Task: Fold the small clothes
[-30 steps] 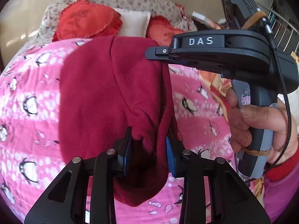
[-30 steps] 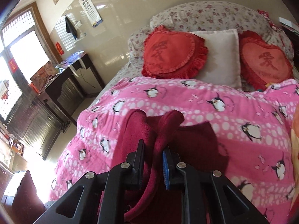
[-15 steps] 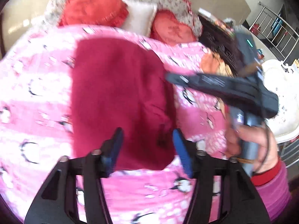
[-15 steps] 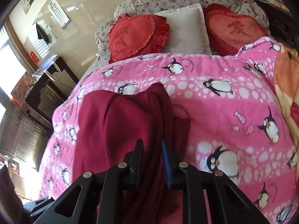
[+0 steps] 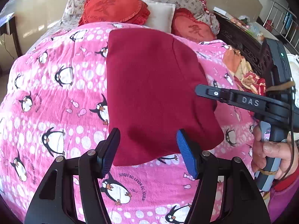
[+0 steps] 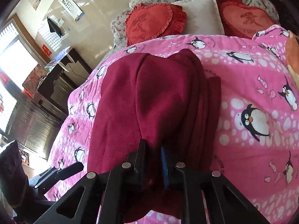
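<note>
Lying folded on the bed (image 5: 56, 112), the garment (image 5: 155, 97) is pinched at its near edge by the right gripper (image 6: 153, 160), while the left gripper (image 5: 147, 153), jaws spread wide, holds nothing above its near edge.

A dark red fleece garment (image 5: 157, 95) lies folded on the pink penguin-print quilt (image 5: 56, 100), short of the two red heart-shaped cushions at the bed's head. It forms a thick, roughly rectangular bundle of several layers, its top face smooth with one seam line. Its stacked folded edges (image 6: 203, 97) run along the side nearer the quilt's middle.
</note>
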Demonstrator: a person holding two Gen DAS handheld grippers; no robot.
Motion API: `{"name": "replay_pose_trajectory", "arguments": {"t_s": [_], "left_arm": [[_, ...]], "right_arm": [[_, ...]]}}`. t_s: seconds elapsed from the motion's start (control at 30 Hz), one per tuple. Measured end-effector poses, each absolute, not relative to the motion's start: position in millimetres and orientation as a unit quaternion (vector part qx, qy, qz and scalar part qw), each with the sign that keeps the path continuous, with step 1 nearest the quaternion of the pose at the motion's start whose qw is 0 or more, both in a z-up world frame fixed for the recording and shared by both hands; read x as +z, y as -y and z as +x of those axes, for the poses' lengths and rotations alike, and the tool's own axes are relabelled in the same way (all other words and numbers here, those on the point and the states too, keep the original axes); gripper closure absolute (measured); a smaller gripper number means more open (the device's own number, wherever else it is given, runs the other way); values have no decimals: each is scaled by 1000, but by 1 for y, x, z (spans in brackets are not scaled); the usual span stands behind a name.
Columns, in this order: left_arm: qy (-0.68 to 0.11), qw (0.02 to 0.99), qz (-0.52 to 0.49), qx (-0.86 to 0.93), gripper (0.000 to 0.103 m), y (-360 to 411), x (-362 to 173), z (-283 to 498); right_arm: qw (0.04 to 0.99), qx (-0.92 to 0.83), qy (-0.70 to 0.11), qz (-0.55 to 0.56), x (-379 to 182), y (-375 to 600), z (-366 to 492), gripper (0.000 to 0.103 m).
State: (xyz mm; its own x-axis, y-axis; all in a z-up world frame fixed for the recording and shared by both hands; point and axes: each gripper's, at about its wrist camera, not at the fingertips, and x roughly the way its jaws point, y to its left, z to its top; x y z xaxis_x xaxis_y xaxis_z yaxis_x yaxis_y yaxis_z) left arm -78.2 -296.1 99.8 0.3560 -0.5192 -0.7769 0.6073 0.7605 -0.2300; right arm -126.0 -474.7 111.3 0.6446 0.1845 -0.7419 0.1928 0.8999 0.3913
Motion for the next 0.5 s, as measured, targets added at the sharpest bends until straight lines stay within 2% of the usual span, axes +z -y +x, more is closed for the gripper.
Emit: {"name": "replay_pose_trajectory", "arguments": {"t_s": [0.03, 0.1, 0.13, 0.23, 0.33, 0.37, 0.43, 0.47, 0.5], "left_arm": [[-445, 825, 49, -344, 40, 295, 103, -79], [-436, 831, 54, -341, 40, 292, 101, -82], [-440, 831, 58, -335, 40, 294, 95, -79], [-467, 819, 48, -331, 40, 299, 77, -73], [-467, 819, 37, -331, 40, 297, 75, -74], [-465, 820, 38, -331, 40, 297, 74, -75], [-471, 817, 39, -330, 40, 298, 72, -75], [-476, 814, 38, -331, 40, 299, 70, -75], [-478, 813, 39, -331, 40, 301, 69, -75]], "right_arm": [[884, -6, -415, 212, 116, 477, -131, 92], [896, -61, -408, 165, 124, 484, -144, 103], [894, -76, -410, 165, 121, 491, -148, 103], [863, -52, -426, 265, 94, 516, -151, 103], [858, -20, -403, 317, 99, 517, -158, 103], [859, -12, -395, 325, 103, 515, -159, 98], [862, 1, -386, 328, 112, 509, -157, 81], [862, 7, -387, 326, 113, 504, -153, 63], [862, 10, -391, 322, 112, 498, -147, 54]]}}
